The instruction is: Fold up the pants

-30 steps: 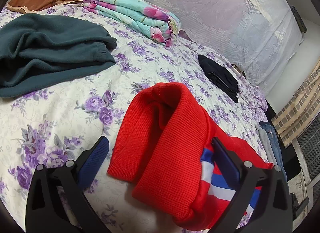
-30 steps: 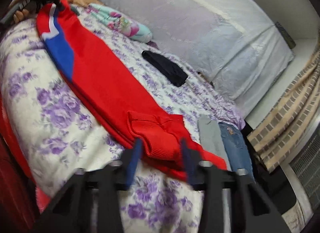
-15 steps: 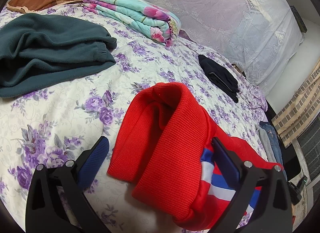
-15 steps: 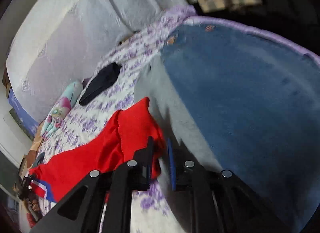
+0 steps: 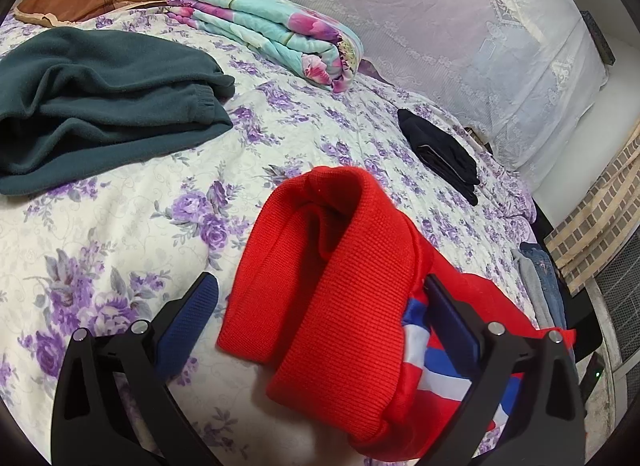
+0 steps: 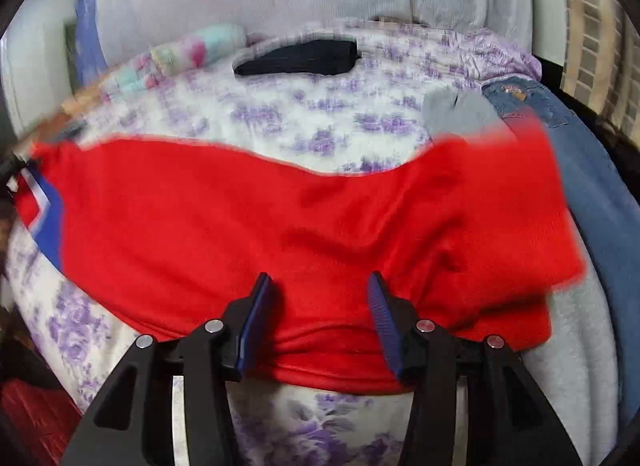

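Red pants (image 5: 352, 306) lie across the bed (image 5: 132, 225), on its purple-flowered cover. In the left wrist view their ribbed waistband end is doubled over into a thick fold, with a blue and white stripe showing beneath it. The left gripper (image 5: 320, 306) straddles this fold with its jaws spread wide, one blue pad on the bare cover to the left, the other against the striped cloth to the right.

In the right wrist view, which is blurred, the pants (image 6: 280, 217) stretch sideways across the bed (image 6: 320, 121), and the right gripper (image 6: 318, 306) sits at their near edge with jaws open, red cloth between the pads but not pinched.

Beyond lie dark green fleece clothing (image 5: 92, 105), a folded floral quilt (image 5: 272, 29), a black garment (image 5: 440, 149), and jeans (image 6: 560, 137) beside a grey piece (image 6: 456, 109).
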Demonstrator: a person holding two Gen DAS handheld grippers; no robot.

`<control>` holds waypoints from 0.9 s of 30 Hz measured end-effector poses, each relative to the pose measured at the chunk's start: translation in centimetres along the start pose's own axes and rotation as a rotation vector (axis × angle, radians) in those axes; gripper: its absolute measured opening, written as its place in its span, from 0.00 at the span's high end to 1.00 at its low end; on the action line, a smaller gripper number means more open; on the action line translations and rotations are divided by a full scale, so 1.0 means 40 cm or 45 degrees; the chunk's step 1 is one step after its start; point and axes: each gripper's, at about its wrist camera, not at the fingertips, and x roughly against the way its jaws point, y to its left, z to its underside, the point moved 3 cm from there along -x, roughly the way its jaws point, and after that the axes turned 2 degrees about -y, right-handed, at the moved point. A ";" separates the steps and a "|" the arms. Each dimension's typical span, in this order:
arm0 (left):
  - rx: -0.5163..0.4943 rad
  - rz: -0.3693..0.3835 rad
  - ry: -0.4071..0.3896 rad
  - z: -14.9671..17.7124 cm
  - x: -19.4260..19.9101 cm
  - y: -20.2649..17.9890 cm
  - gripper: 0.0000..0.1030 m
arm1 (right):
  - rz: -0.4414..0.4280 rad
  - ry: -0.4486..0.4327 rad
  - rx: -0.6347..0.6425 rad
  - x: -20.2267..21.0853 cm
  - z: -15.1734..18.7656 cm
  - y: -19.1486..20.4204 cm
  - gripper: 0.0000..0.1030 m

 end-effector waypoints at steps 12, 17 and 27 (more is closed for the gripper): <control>-0.483 -0.042 -0.181 0.075 0.115 -0.271 0.05 | -0.530 -0.123 0.169 -0.037 -0.305 0.318 0.61; -0.612 -0.255 -0.364 0.080 0.153 -0.282 0.05 | -0.488 -0.038 0.252 -0.215 -0.412 0.470 0.71; -0.438 0.013 -0.001 0.061 0.041 -0.227 0.05 | -0.619 0.189 0.494 -0.208 -0.199 0.617 0.68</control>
